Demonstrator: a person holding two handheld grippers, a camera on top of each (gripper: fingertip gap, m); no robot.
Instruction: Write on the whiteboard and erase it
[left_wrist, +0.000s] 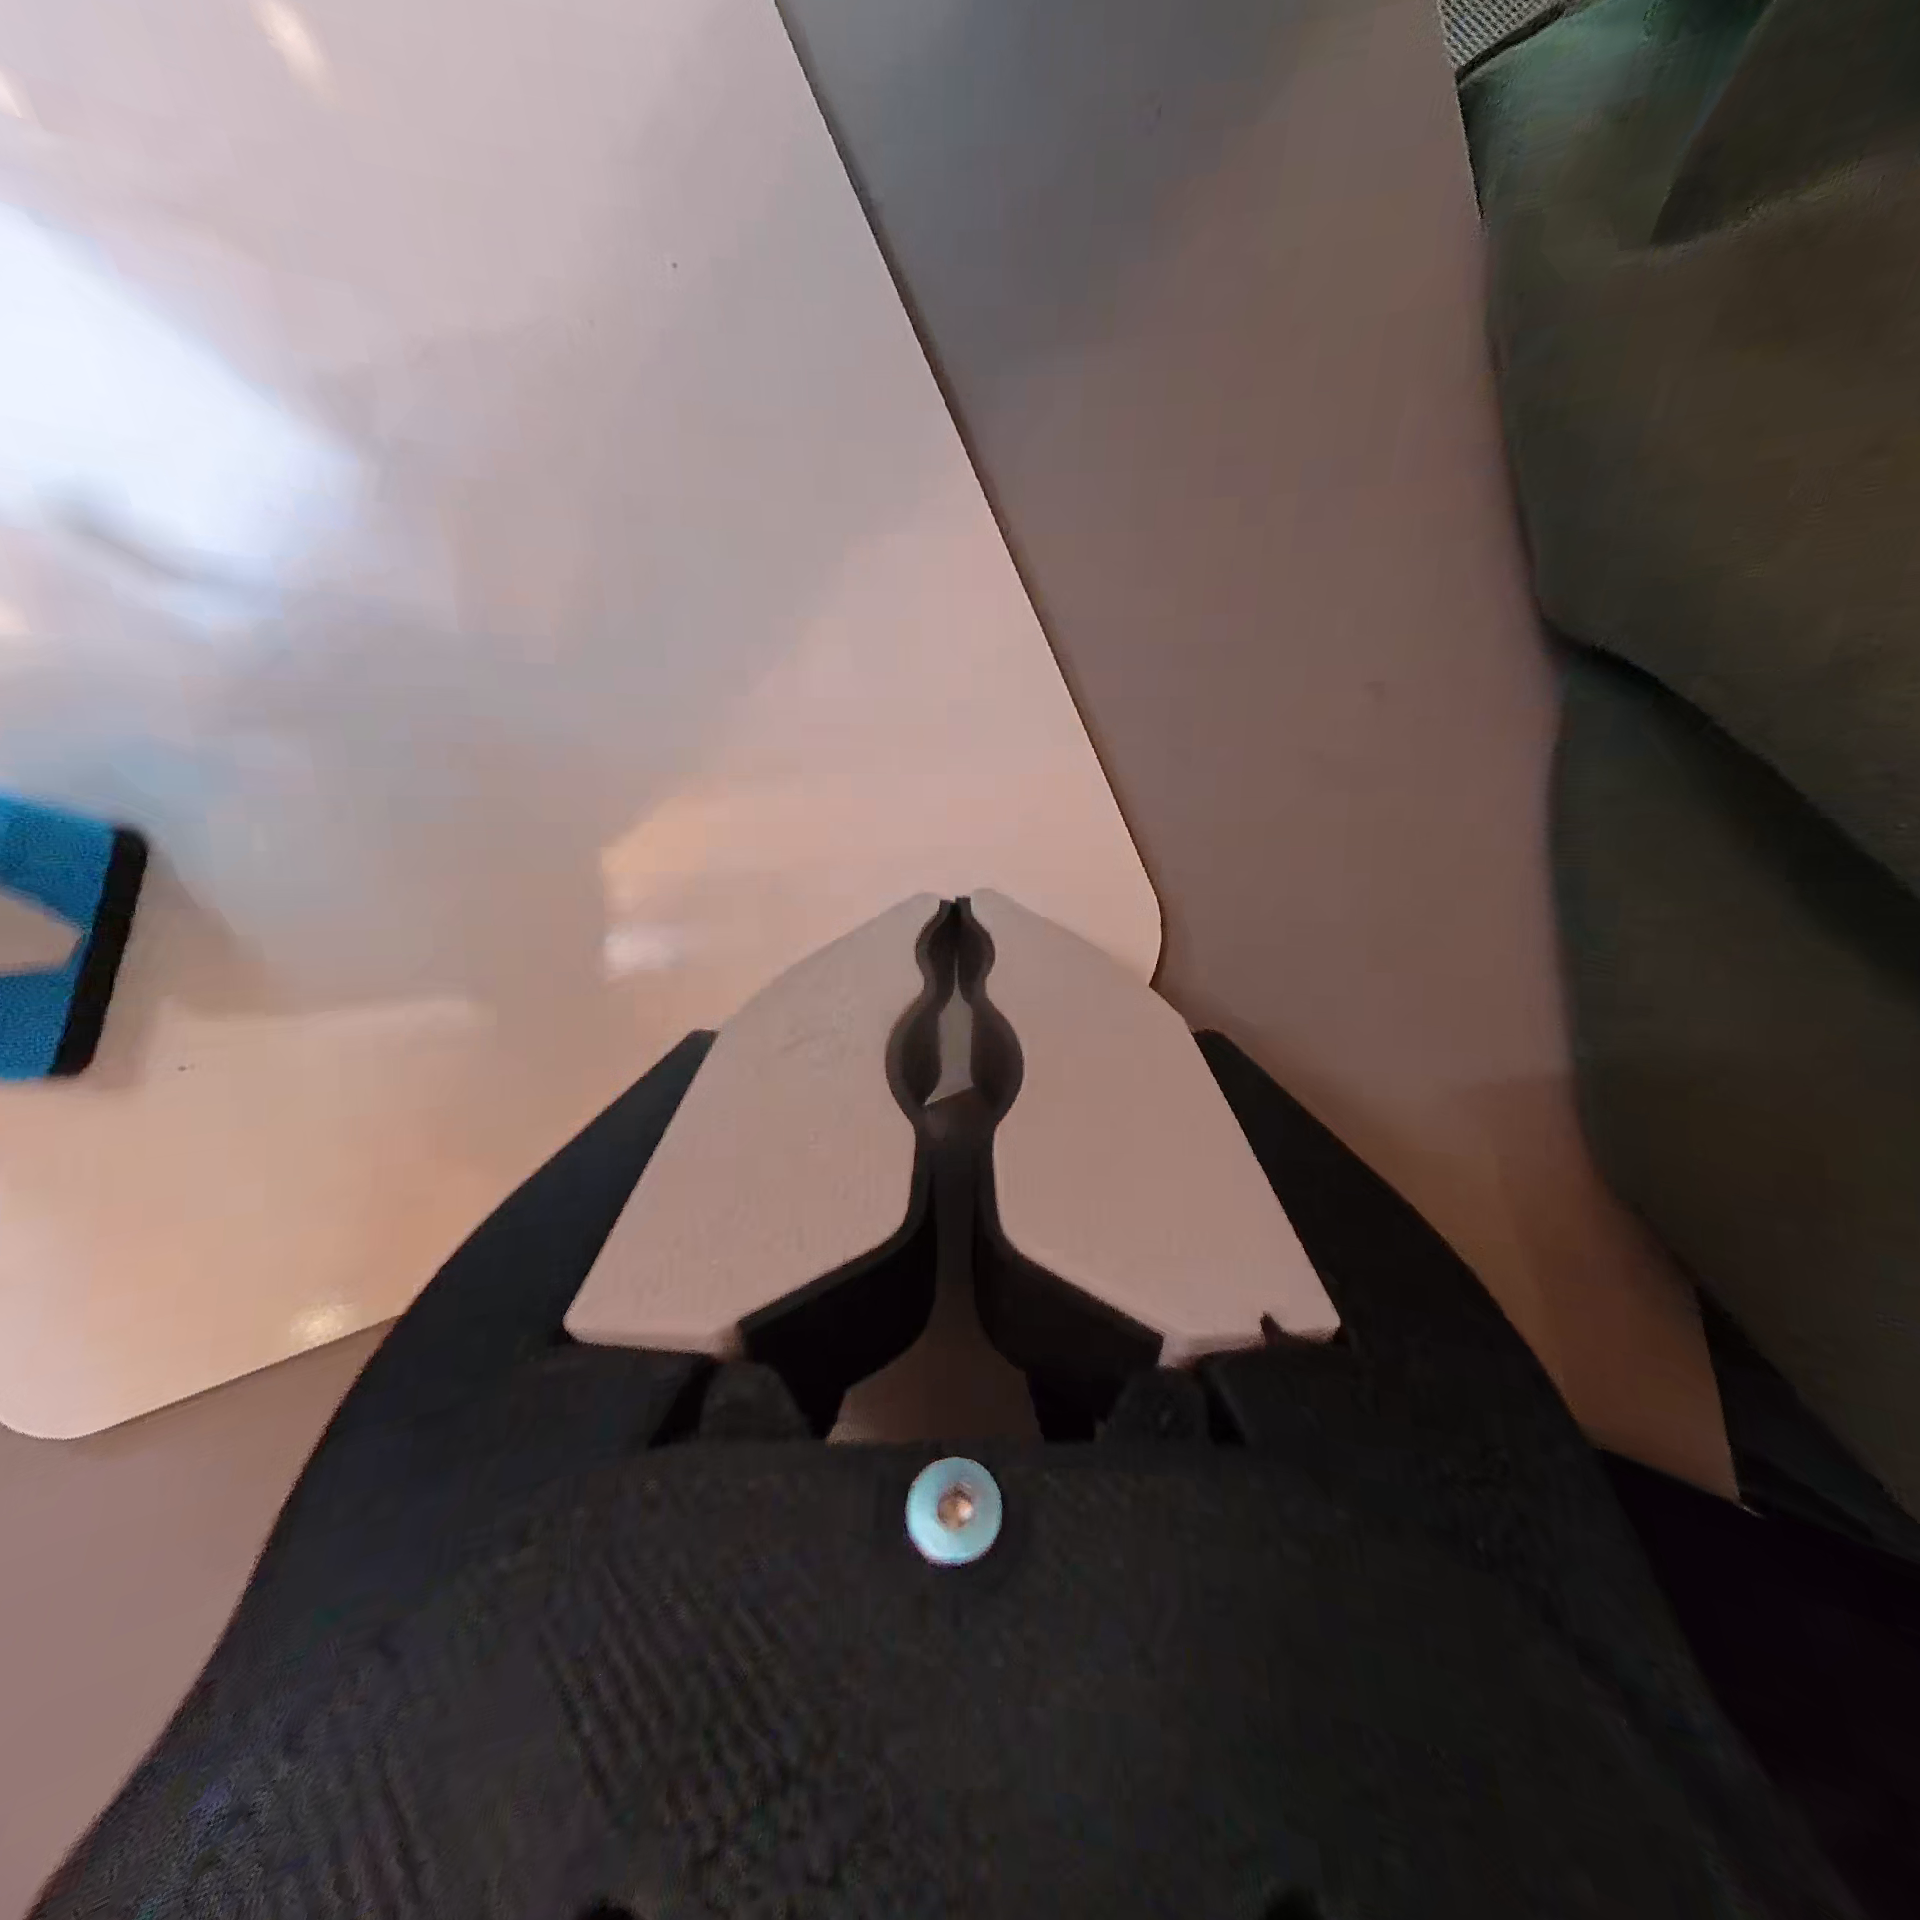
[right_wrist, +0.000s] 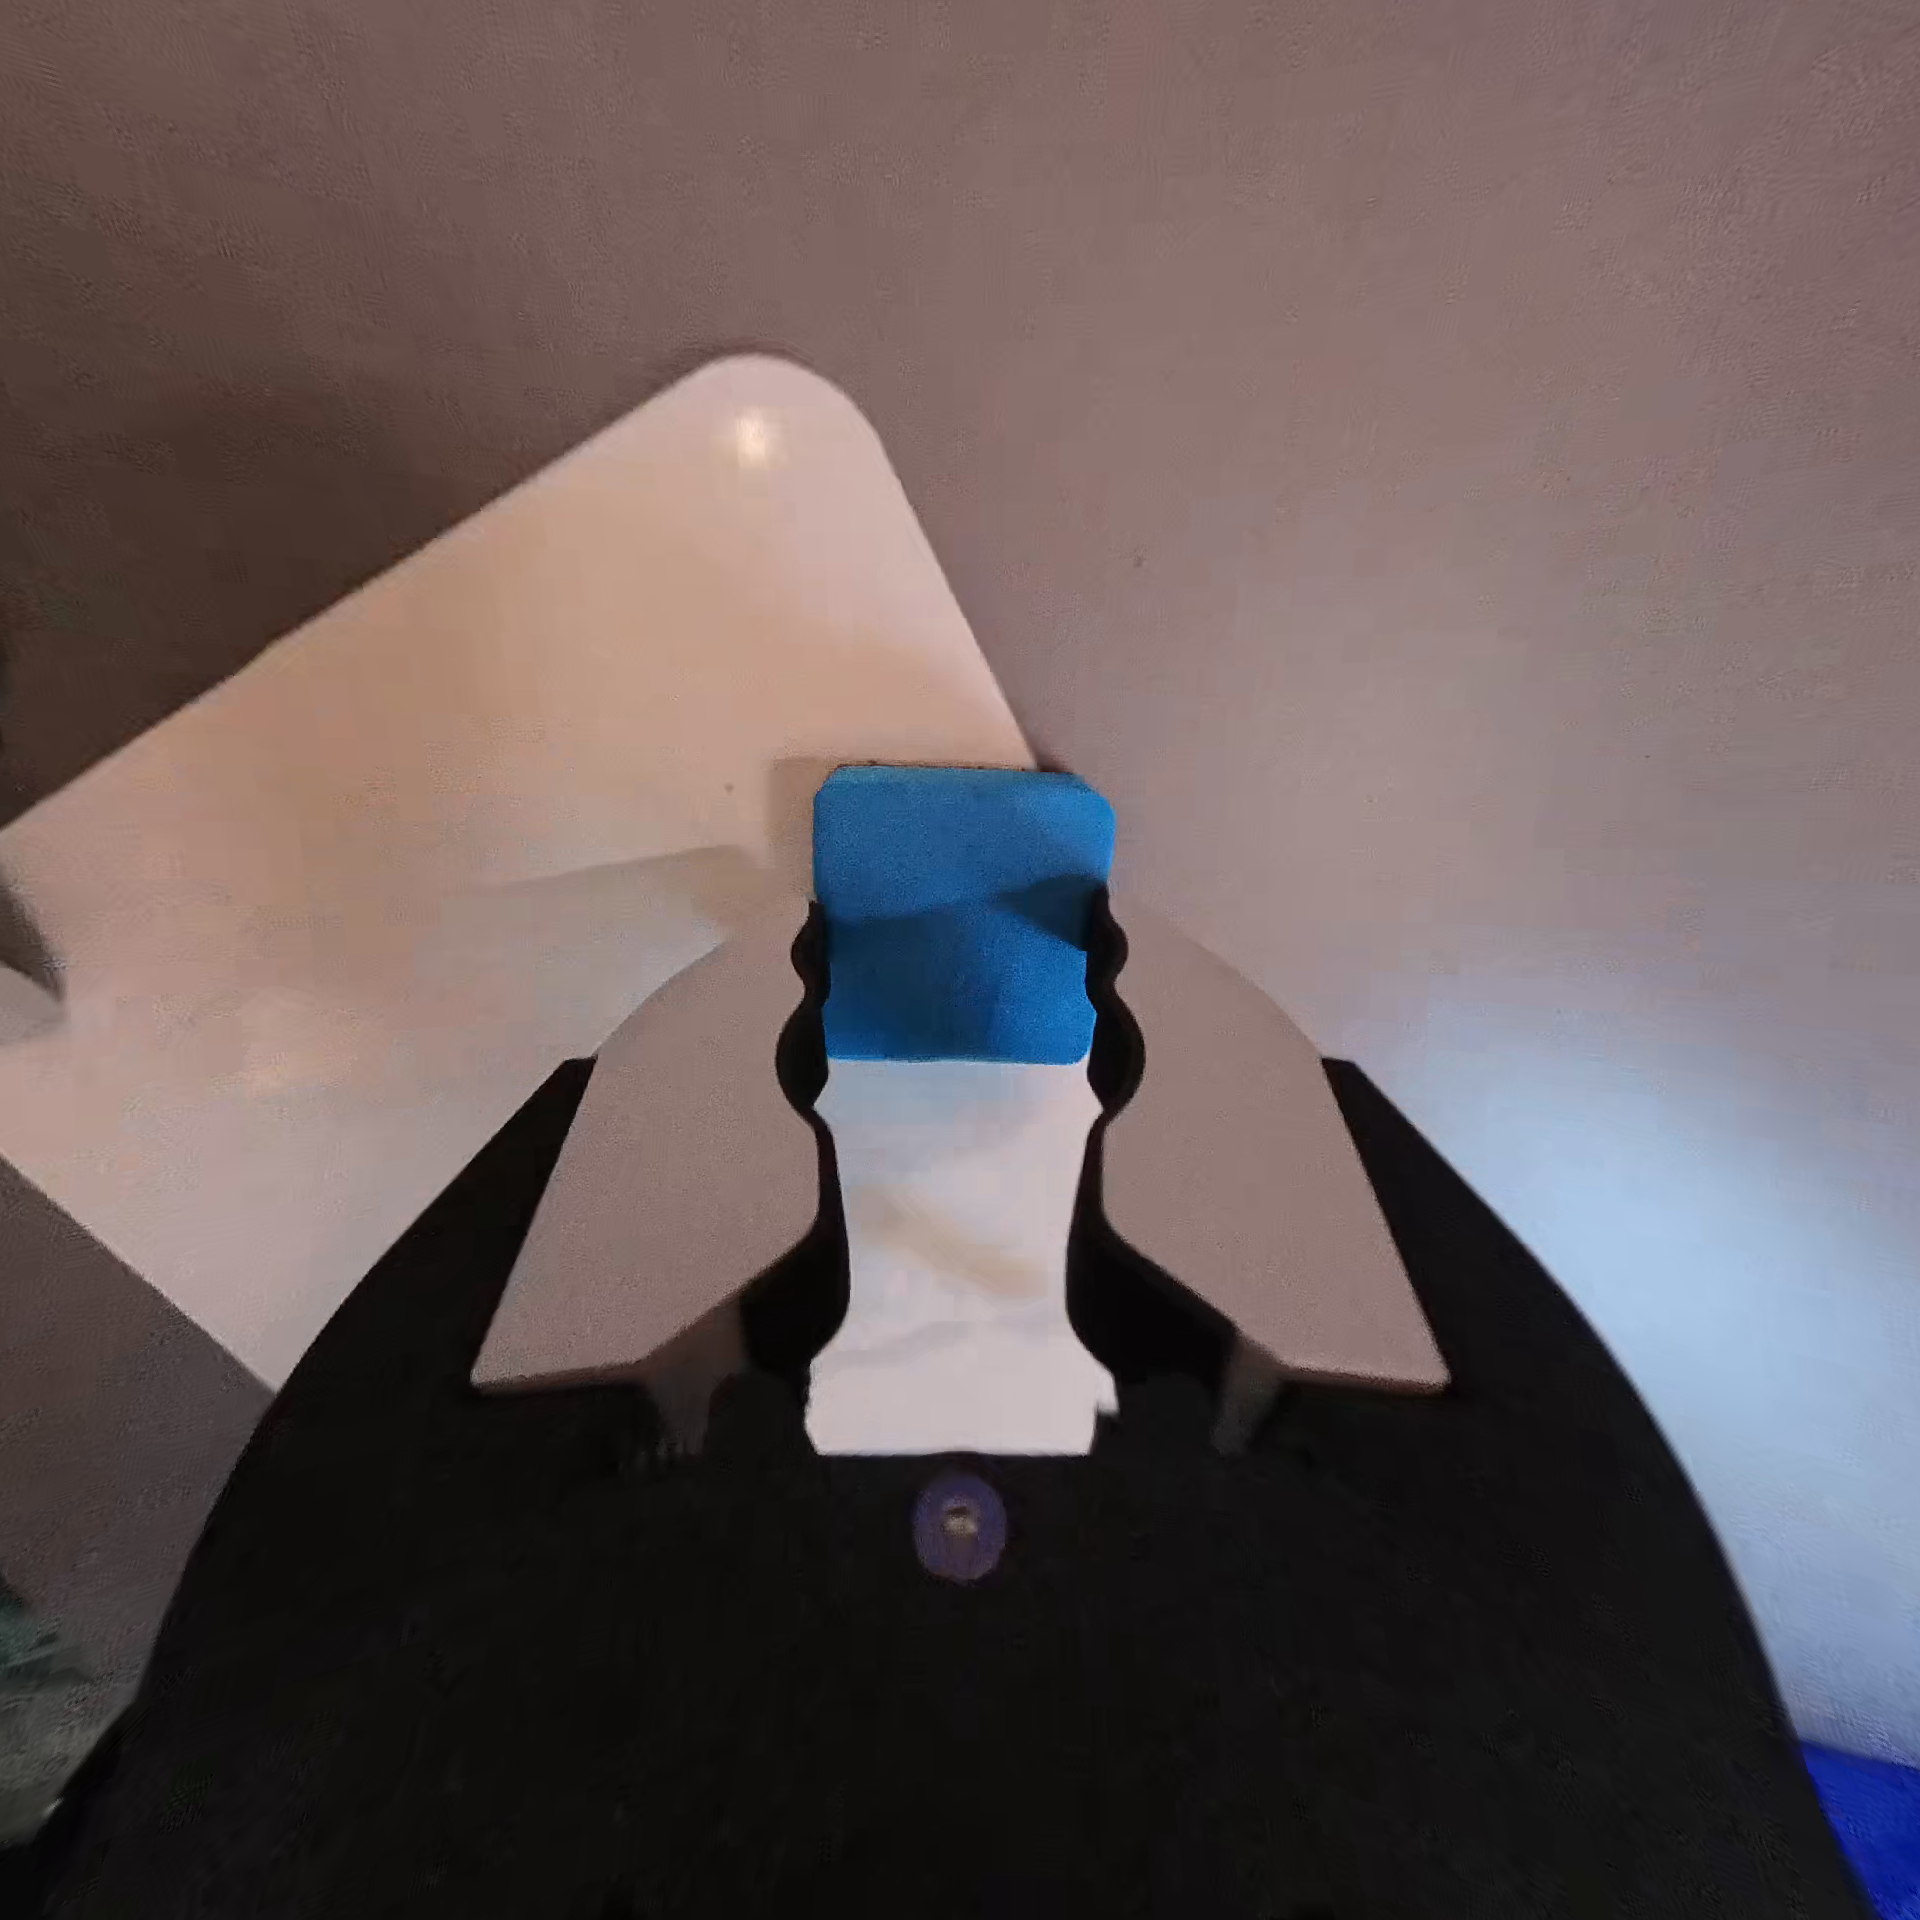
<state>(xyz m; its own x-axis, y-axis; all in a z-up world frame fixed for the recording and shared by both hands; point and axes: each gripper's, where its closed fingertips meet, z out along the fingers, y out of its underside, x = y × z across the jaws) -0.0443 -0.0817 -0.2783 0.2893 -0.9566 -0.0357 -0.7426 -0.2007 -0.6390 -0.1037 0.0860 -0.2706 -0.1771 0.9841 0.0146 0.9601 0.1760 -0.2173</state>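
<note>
The whiteboard (left_wrist: 468, 520) lies flat on the table; no writing shows on it. My left gripper (left_wrist: 958, 909) is shut with nothing between its tips, near the board's rounded near right corner. My right gripper (right_wrist: 956, 914) is shut on a blue eraser (right_wrist: 961, 904), both pads pressed against its sides. The eraser's far end sits at the whiteboard's (right_wrist: 468, 779) right edge. The eraser also shows in the left wrist view (left_wrist: 62, 945) at the far left, blue with a black felt side.
The grey-brown table (right_wrist: 1351, 468) surrounds the board. Dark green fabric (left_wrist: 1714, 623) lies along the right of the left wrist view. A bright blue patch (right_wrist: 1870, 1808) shows at the lower right of the right wrist view.
</note>
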